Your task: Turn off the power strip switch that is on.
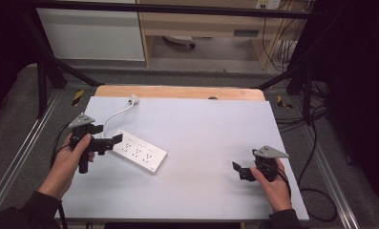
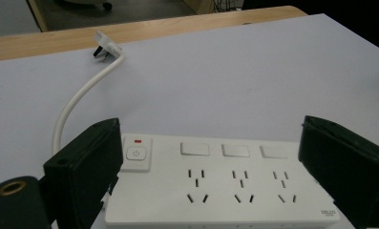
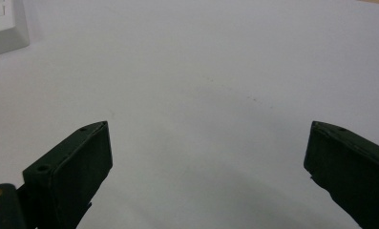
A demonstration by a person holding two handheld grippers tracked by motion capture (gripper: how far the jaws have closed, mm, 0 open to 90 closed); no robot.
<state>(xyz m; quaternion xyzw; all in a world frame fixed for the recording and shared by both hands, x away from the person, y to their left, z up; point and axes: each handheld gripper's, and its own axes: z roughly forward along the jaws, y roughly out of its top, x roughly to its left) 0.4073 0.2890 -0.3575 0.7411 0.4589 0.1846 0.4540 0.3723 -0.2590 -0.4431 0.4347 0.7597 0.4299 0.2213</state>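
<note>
Straddling the white power strip [image 2: 220,183] with wide-spread jaws, the left gripper [image 2: 215,162] grips nothing yet; the right gripper [image 1: 248,171] waits near-right, jaws equally spread and empty.

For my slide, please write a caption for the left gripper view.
Open left tongs frame a white power strip, its cord curving to an unplugged plug.

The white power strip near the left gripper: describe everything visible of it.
The white plastic power strip lies flat and slanted on the pale table. It has three socket groups, each under a blank rocker, plus a power button with a red mark. Its white cable curves to an unplugged plug. The open left gripper straddles it.
</note>
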